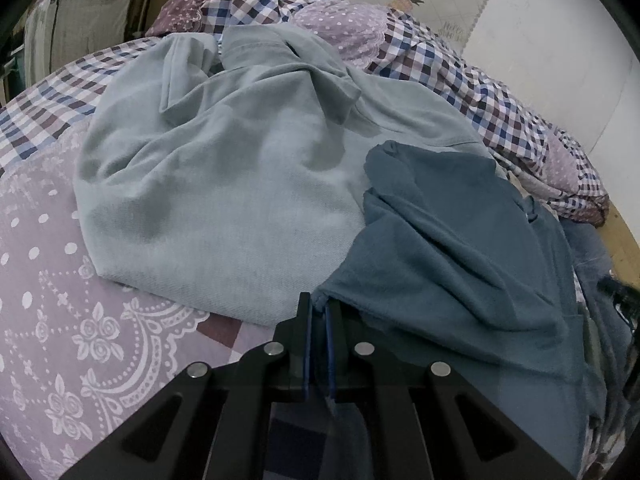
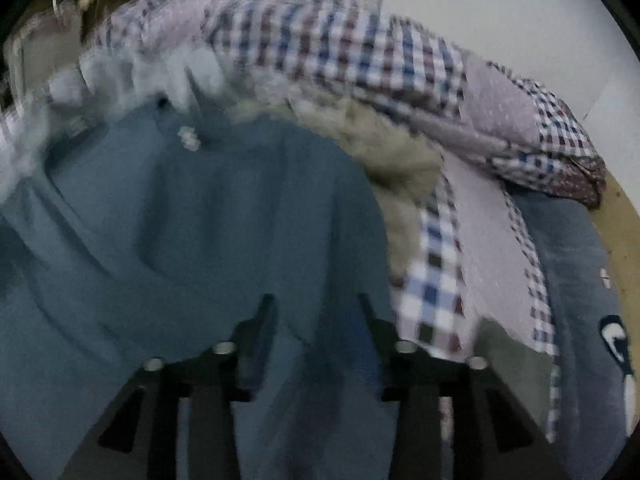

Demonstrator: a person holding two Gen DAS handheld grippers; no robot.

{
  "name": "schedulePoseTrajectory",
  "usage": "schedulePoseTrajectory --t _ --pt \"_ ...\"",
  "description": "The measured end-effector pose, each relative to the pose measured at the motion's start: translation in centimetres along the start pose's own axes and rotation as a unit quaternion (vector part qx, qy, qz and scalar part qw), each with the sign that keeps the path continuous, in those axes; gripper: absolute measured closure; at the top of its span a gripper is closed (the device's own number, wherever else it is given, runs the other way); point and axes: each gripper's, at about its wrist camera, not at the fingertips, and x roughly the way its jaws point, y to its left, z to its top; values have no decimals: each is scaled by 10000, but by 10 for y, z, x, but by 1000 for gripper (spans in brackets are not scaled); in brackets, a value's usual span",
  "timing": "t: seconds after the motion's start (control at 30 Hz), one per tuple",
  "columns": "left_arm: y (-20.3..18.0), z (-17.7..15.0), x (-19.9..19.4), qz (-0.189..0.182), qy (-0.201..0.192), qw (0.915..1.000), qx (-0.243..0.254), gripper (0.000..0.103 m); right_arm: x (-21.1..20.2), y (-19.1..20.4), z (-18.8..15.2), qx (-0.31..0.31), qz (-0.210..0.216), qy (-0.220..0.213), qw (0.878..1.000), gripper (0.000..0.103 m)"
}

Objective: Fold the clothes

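A dark teal garment (image 1: 460, 248) lies crumpled on the bed, partly over a pale grey-blue garment (image 1: 224, 184) spread to its left. My left gripper (image 1: 319, 306) is shut on the teal garment's near corner, the cloth pinched between its blue pads. In the blurred right wrist view the same teal garment (image 2: 208, 220) fills the left and middle. My right gripper (image 2: 316, 304) stands open just above it, with the cloth's right edge lying between and below the fingers.
The bed carries a lilac floral bedspread (image 1: 60, 320) and a rumpled checked quilt (image 1: 472, 80), also the checked quilt (image 2: 328, 48). A tan garment (image 2: 400, 160) and a denim-blue printed garment (image 2: 580, 280) lie to the right. A white wall stands behind, a wooden bed edge (image 2: 624, 232) at right.
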Motion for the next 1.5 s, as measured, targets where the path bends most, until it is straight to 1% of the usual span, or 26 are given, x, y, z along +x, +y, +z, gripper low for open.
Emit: schedulePoseTrajectory --t 0.03,0.13,0.23,0.3,0.37,0.43,0.5,0.57,0.63,0.7,0.77,0.83,0.87,0.97,1.0,1.17,1.2,1.27,1.37,1.4,1.5 --pt "0 0 0 -18 -3 10000 -7 98 -8 6 11 55 185 -147 9997 54" --pt "1 -1 0 -55 -19 10000 -16 98 -19 52 53 -73 1095 -459 9929 54" --pt "1 -1 0 -73 -27 10000 -21 98 -17 105 94 -207 2005 -640 9774 53" --pt "1 -1 1 -89 -28 10000 -30 98 -5 149 121 -299 2413 -618 9680 53" --pt "3 -1 1 -121 -27 9999 -52 98 10 192 142 -489 2511 -531 9653 53" --pt "4 -1 2 -162 -26 9998 -83 98 16 228 150 -780 2439 -521 9653 53" --pt "6 -1 2 -205 -23 9997 -120 98 22 266 152 -1247 2420 -482 9610 55" --pt "6 -1 2 -220 -27 9997 -140 98 25 301 150 -1747 2256 -506 9571 55" --pt "6 -2 2 -210 -33 9997 -131 98 29 321 143 -2033 2219 -479 9524 55" --pt "5 -2 2 -202 -39 9997 -123 98 33 340 136 -2314 2171 -447 9473 58" --pt "5 -2 2 -226 -45 9996 -138 98 46 353 129 -2551 1962 -340 9462 65" --pt "5 -2 1 -235 -50 9996 -136 98 60 359 126 -2620 1802 -213 9479 68" --pt "5 -2 1 -235 -52 9996 -132 98 67 358 125 -2587 1763 -135 9496 80" --pt "4 -2 2 -208 -55 9997 -92 99 83 344 125 -2339 1654 -13 9581 101" --pt "4 -2 2 -207 -57 9997 -83 99 87 337 126 -2227 1617 12 9614 101" --pt "3 -2 1 -240 -79 9997 -50 99 98 278 134 -1368 1315 155 9817 101" --pt "3 -1 1 -246 -84 9997 -44 99 100 266 136 -1204 1261 179 9845 101" --pt "3 -1 2 -226 -77 9997 -46 99 96 254 143 -1058 1288 159 9859 99" --pt "3 -3 1 -227 -68 9997 -85 99 85 265 152 -1216 1278 -10 9843 97" --pt "4 -3 1 -231 -66 9997 -96 99 82 269 155 -1281 1272 -63 9836 95" --pt "3 -3 1 -243 -65 9996 -128 99 80 300 157 -1805 1191 -135 9762 75"
